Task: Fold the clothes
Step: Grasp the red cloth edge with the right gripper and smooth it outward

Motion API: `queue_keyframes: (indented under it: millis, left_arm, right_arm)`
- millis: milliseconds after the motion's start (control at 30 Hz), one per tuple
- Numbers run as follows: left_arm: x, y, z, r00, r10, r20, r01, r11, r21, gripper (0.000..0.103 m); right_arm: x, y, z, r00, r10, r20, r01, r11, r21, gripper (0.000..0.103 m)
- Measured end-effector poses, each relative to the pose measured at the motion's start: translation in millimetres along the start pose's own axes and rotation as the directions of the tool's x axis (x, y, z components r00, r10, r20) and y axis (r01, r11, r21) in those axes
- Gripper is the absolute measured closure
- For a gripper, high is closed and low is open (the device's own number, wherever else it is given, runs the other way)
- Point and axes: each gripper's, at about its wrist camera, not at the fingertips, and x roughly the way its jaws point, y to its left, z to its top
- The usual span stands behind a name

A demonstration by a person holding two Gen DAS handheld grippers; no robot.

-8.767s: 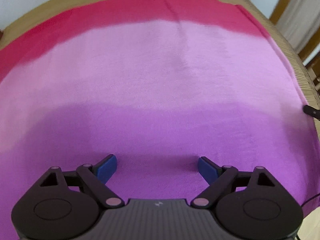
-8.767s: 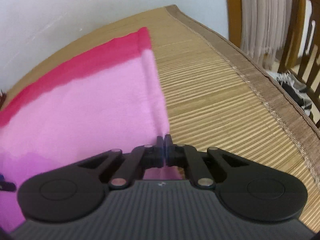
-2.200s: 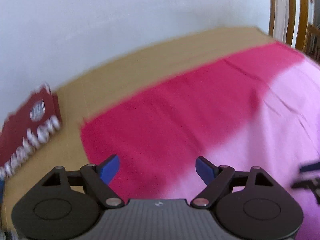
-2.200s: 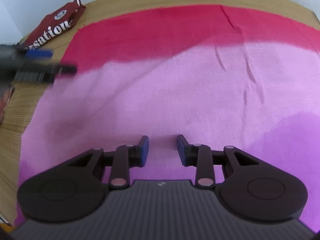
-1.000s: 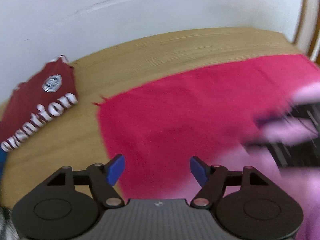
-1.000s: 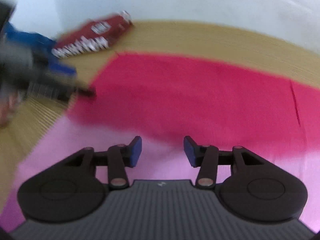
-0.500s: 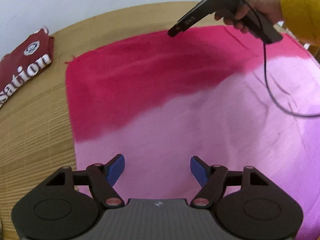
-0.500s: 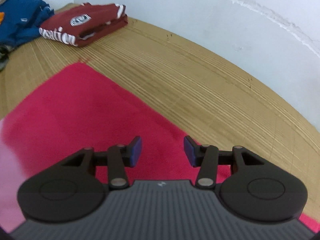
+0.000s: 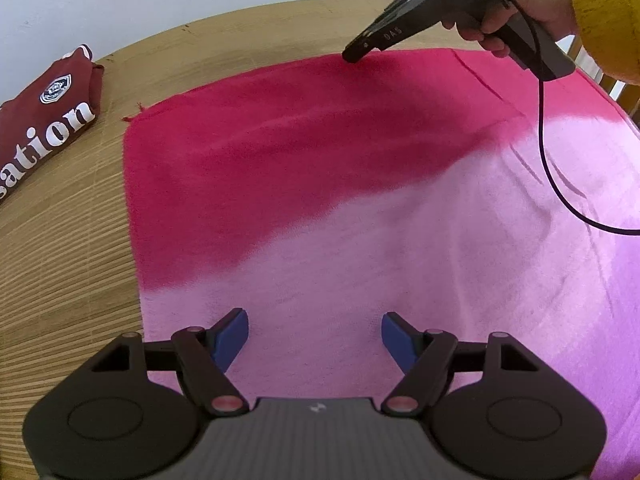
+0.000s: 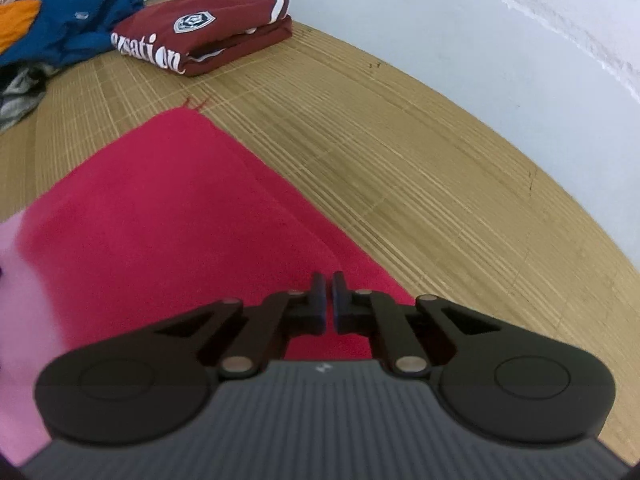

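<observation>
A white wall (image 10: 460, 40) backs a woven bamboo mat (image 10: 400, 168), and spread flat across that mat is the cloth in play: a big garment (image 9: 360, 208) dyed crimson along its far edge, fading through pale pink to purple on the near right. Its far left corner sits on the mat with a few loose threads sticking out.

Over to the left gripper (image 9: 314, 334): blue pads spread wide apart, hanging above the pale pink band near the cloth's left edge, nothing between them.

Now the right gripper (image 10: 328, 300), and here's the action: its jaws have just been closing, and they stand all but together, only a thin slit between the pads, right at the crimson far edge of the garment. From the left wrist view its tip presses down on that red border, with the person's hand (image 9: 516, 12) wrapped round the handle, a mustard-yellow sleeve (image 9: 604, 20) behind it and a black cable (image 9: 556, 184) looping over the pink cloth. Whether any fabric is actually pinched between those pads, I cannot tell.

Off to the far left lies a folded maroon shirt (image 10: 208, 36) with white lettering and a crest, clear of the garment. Beyond it, a rumpled blue garment (image 10: 68, 20) with an orange patch.
</observation>
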Motion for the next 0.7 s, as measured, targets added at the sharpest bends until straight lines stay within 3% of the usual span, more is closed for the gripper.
queue_keyframes:
  millis: [133,267,400,567,633,700]
  left_arm:
    - [2.2,-1.6,-1.2,1.0,0.0,-0.01,0.0,1.0,0.003,0.027]
    - [2.7,-1.6,-1.9,1.0,-0.002,-0.014,0.002,1.0,0.0,0.026]
    - [2.9,-2.6,-2.6,1.0,-0.001,-0.014,0.001,1.0,-0.002,0.025]
    - [3.9,-2.4,-2.2,1.0,0.0,-0.016,0.0,1.0,-0.002,0.024]
    - [4.5,-1.8,-1.9,1.0,0.0,-0.016,0.0,1.0,-0.001,0.024]
    - [4.5,-2.0,-1.9,1.0,0.0,-0.016,0.0,1.0,-0.001,0.023]
  right_arm:
    - [4.7,2.7,4.3,0.999,-0.019,-0.03,0.019,1.0,-0.003,0.094]
    - [11.4,5.7,7.7,0.996,-0.078,-0.043,0.076,0.996,-0.048,0.077]
    - [16.3,5.9,7.0,0.996,-0.074,-0.05,0.071,0.996,-0.056,0.073]
    - [16.6,1.5,6.2,0.998,-0.04,-0.042,0.04,0.999,-0.002,0.077]
    - [17.1,5.3,5.9,0.999,-0.037,-0.04,0.036,0.999,-0.009,0.082]
    - [17.1,10.3,6.3,0.999,-0.039,-0.038,0.038,0.999,-0.025,0.094]
